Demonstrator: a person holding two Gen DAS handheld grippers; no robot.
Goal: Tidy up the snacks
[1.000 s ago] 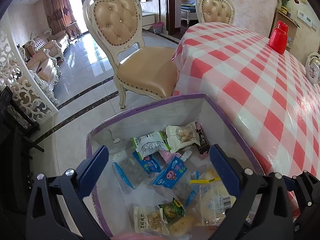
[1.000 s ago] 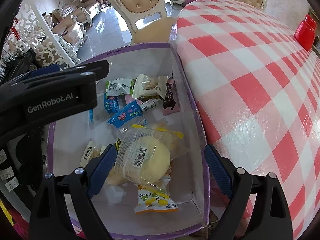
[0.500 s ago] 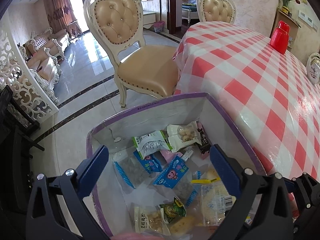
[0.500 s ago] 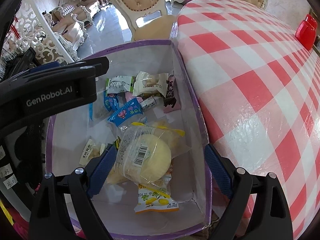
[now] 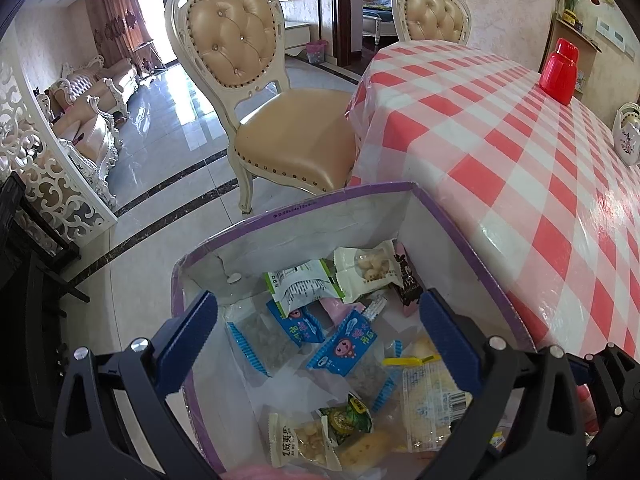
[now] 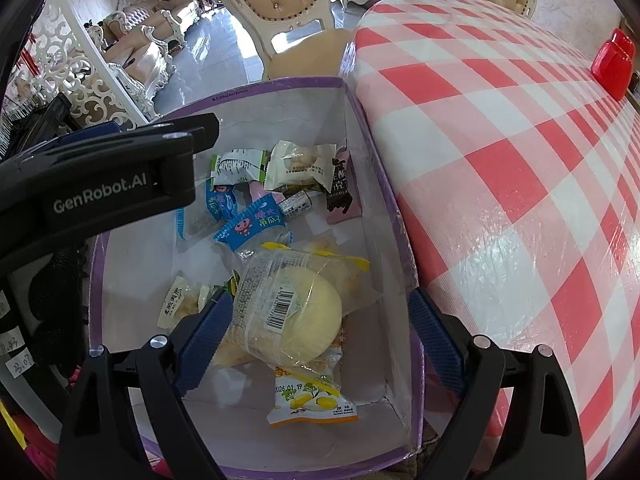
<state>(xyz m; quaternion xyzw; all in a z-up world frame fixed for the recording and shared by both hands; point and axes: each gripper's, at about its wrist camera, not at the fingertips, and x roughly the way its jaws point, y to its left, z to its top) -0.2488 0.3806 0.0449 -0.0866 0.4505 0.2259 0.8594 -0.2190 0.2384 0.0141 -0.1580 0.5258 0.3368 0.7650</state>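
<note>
A purple-rimmed box beside the table holds several wrapped snacks. Among them are a large clear-wrapped bun, blue packets, white packets, a chocolate bar and a yellow packet. My left gripper is open and empty above the box. My right gripper is open above the box, its jaws wide on either side of the bun without touching it. The left gripper's body shows in the right wrist view.
A table with a red-and-white checked cloth stands right of the box. A red jar and a white vase stand on it. Beige chairs stand on the tiled floor behind.
Both grippers have shifted very slightly over the box. The snacks have not moved.
</note>
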